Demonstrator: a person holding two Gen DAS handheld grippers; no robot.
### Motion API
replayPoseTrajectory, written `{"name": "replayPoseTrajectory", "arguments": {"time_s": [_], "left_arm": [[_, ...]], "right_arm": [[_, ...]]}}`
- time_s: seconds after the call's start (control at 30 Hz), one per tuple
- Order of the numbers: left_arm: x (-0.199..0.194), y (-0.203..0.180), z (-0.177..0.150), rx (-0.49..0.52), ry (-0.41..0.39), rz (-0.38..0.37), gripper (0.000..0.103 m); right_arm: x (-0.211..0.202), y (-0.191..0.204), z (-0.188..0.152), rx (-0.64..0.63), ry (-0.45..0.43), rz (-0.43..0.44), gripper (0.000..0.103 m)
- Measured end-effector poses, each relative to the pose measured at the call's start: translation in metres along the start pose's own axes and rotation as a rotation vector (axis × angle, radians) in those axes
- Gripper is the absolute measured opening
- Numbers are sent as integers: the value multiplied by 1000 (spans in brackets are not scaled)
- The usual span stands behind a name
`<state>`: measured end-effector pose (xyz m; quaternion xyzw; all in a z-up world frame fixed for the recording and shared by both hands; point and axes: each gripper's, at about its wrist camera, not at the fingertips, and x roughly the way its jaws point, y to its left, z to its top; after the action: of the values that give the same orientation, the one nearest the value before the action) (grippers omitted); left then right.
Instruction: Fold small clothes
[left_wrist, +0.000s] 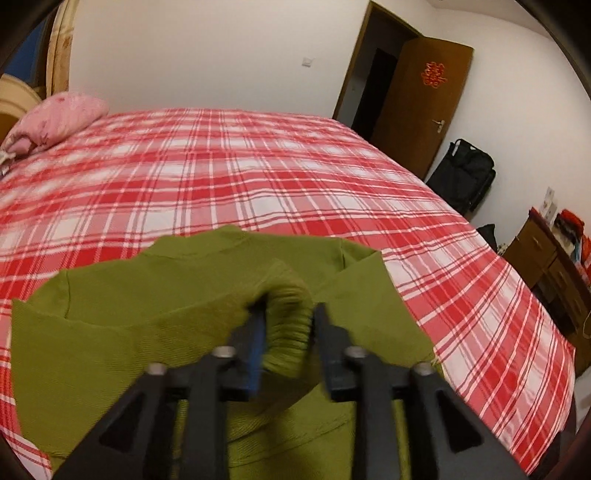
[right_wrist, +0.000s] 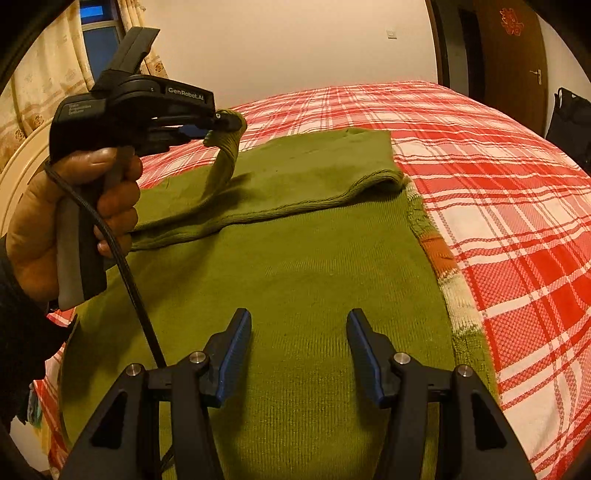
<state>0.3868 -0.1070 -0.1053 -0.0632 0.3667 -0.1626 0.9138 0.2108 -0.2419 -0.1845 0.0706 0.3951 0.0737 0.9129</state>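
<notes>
A green knitted sweater (right_wrist: 317, 266) lies flat on a bed with a red-and-white plaid sheet (right_wrist: 517, 206), filling the centre and lower part of the right wrist view. One sleeve (right_wrist: 295, 173) is folded across the body, running from the left of the frame toward the upper right, where its ribbed cuff end rests near the sweater's right edge.

The right gripper (right_wrist: 299, 345) hovers at the bottom centre of that view, directly above the sweater's body, with its blue-padded jaws apart and nothing between them.

At the upper left of the same view a hand (right_wrist: 74, 206) holds the left gripper (right_wrist: 221, 123) above the sweater's far left part. A ribbed cuff (right_wrist: 231, 147) hangs looped from its tip down to the garment.

In the left wrist view the left gripper (left_wrist: 290, 325) sits at the lower centre, with that cuff (left_wrist: 288, 325) bunched between its jaws. The jaws stand partly apart; the left pad touches the cloth, and a narrow gap shows beside the right one, so the hold looks loose. The view is blurred here.

A pink pillow (left_wrist: 55, 122) lies at the upper left, a brown door (left_wrist: 424, 107) at the upper right.
</notes>
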Motion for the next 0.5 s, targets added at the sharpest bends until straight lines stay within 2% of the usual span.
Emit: {"name": "replayPoseTrajectory", "arguments": {"time_s": [0.13, 0.23, 0.27, 0.37, 0.43, 0.5], "left_arm": [[-19, -2, -3, 54, -43, 4, 54], [-34, 5, -11, 88, -73, 39, 67], [-39, 11, -18, 99, -77, 65, 71], [-45, 40, -40, 107, -61, 178, 74], [-46, 66, -56, 83, -25, 266, 74], [-46, 92, -70, 42, 24, 311, 74]], "right_arm": [[2, 3, -2, -19, -11, -6, 59], [1, 4, -1, -30, -15, -8, 60], [1, 3, -1, -26, -14, -3, 60], [-1, -2, 2, -5, -11, 18, 60], [-4, -3, 3, 3, -17, 15, 60], [-6, -3, 5, 7, -21, 3, 60]]}}
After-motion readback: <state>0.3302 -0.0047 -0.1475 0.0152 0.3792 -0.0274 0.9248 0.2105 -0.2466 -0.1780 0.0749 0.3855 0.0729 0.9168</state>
